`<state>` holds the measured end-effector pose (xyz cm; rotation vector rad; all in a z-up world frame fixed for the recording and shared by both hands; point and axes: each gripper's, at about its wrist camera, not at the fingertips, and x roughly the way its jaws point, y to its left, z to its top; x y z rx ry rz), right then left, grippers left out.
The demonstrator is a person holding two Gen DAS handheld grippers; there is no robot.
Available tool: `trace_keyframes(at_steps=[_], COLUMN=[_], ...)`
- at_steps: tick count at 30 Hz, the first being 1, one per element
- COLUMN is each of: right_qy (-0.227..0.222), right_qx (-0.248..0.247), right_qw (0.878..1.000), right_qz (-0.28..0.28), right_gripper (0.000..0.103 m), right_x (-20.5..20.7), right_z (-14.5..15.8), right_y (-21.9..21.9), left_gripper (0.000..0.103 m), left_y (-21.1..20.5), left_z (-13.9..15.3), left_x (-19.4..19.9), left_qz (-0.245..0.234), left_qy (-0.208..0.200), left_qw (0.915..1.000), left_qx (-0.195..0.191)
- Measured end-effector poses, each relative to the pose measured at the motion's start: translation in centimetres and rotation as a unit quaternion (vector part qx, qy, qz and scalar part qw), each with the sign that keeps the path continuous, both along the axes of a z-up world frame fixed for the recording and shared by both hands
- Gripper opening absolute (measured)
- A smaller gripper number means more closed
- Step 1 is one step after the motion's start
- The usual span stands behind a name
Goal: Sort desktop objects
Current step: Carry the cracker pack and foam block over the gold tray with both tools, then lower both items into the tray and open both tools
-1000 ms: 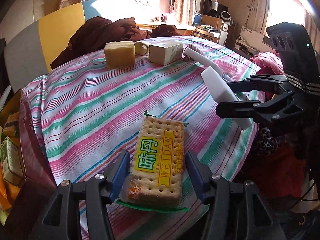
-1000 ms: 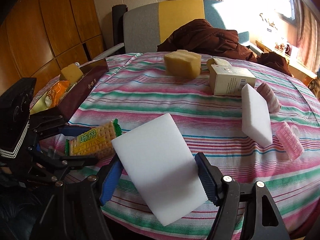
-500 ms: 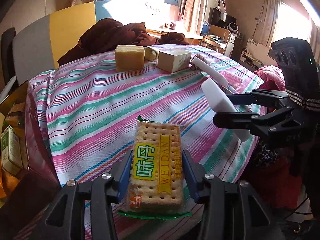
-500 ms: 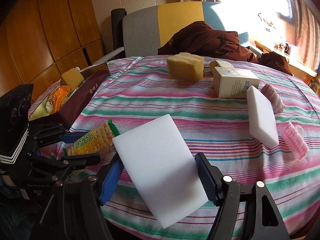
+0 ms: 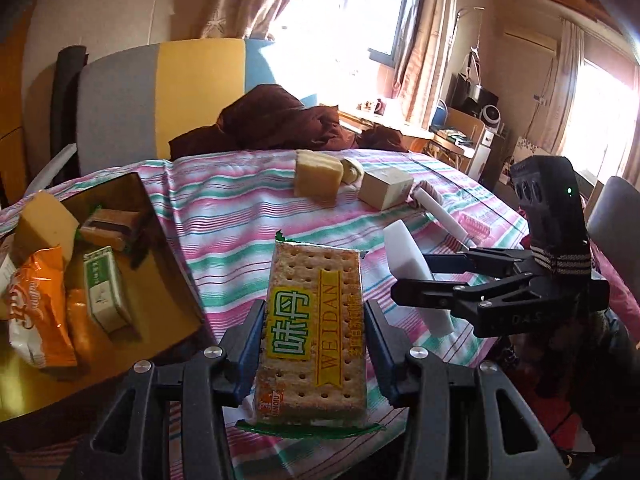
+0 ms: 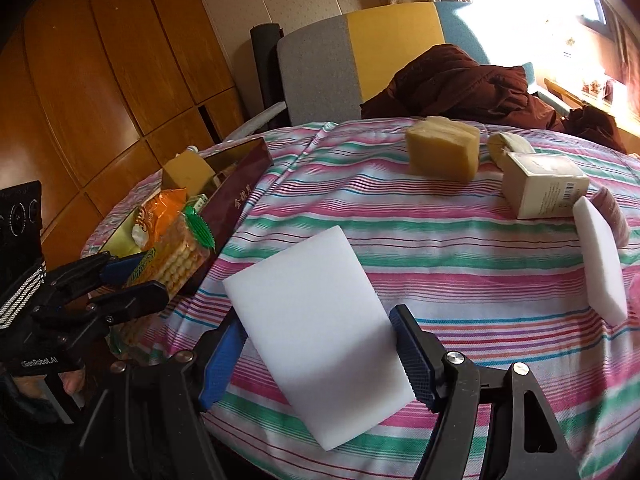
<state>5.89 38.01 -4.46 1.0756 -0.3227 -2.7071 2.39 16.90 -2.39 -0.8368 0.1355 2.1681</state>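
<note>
The left gripper (image 5: 312,344) is clamped on the cracker pack (image 5: 314,336), blue pads pressing both long sides, the pack standing out lengthwise between the fingers at bottom centre of the left view. The right gripper (image 6: 320,356) is closed the same way on a white sponge (image 6: 320,320), which sits tilted at bottom centre of the right view.

What has changed over the last second is where the left gripper points. The box (image 5: 160,248), which was a sliver at the left edge, now fills the left third of the left view, open and showing an orange snack bag (image 5: 38,304), a green-and-white carton (image 5: 104,292), a brown bar (image 5: 110,230) and a yellow block (image 5: 44,224). The pack has swung toward it. In the right view the pack (image 6: 172,260) is now just beside the box's near wall (image 6: 236,208), at middle left, where before it hung over the striped cloth (image 6: 400,216). The sponge has barely shifted in its frame.

I read this as the pack being carried to the box of snacks, with the drop not made: it is held outside the rim.

Farther out, toward upper right in both views, a yellow sponge (image 6: 442,154), a cream carton (image 6: 544,190), a second white sponge (image 6: 600,268) and a pink roller (image 5: 474,228) lie on the cloth, apart from the box.
</note>
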Motion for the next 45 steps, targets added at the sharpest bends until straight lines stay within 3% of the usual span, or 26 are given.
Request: trace_keyframes(at_steps=[10, 20, 24, 29, 34, 39, 45], right_qy=[0.025, 0.083, 0.089, 0.07, 0.043, 0.032, 0.019], right_qx=[-0.023, -0.014, 0.029, 0.087, 0.104, 0.067, 0.017], right_qw=[0.997, 0.985, 0.98, 0.974, 0.969, 0.97, 0.97], right_qz=[0.074, 0.15, 0.174, 0.197, 0.221, 0.231, 0.242], right_gripper=[0.073, 0.073, 0.073, 0.074, 0.077, 0.078, 0.079], right_x=[-3.4, -8.3, -10.2, -11.8, -12.6, -12.5, -12.3], right_z=[2.1, 6.1, 5.7, 3.1, 0.9, 0.4, -0.1], right_y=[-6.3, -15.0, -19.1, -22.9, -24.2, -24.0, -23.6], left_gripper=[0.048, 0.048, 0.048, 0.048, 0.049, 0.058, 0.06], left_y=[-8.0, -17.4, -20.2, -21.6, -22.2, -22.3, -22.9], left_z=[2.1, 2.6, 1.6, 0.0, -1.3, -1.9, -1.5], left_x=[-2.1, -5.6, -6.9, -8.2, -8.6, -8.5, -7.8], left_qz=[0.107, 0.24, 0.273, 0.285, 0.289, 0.285, 0.294], left_qy=[0.023, 0.041, 0.032, 0.014, -0.002, -0.007, -0.007], left_qw=[0.994, 0.9698, 0.9615, 0.9582, 0.957, 0.9582, 0.9559], left_qx=[0.009, -0.006, -0.011, -0.025, -0.03, -0.028, -0.002])
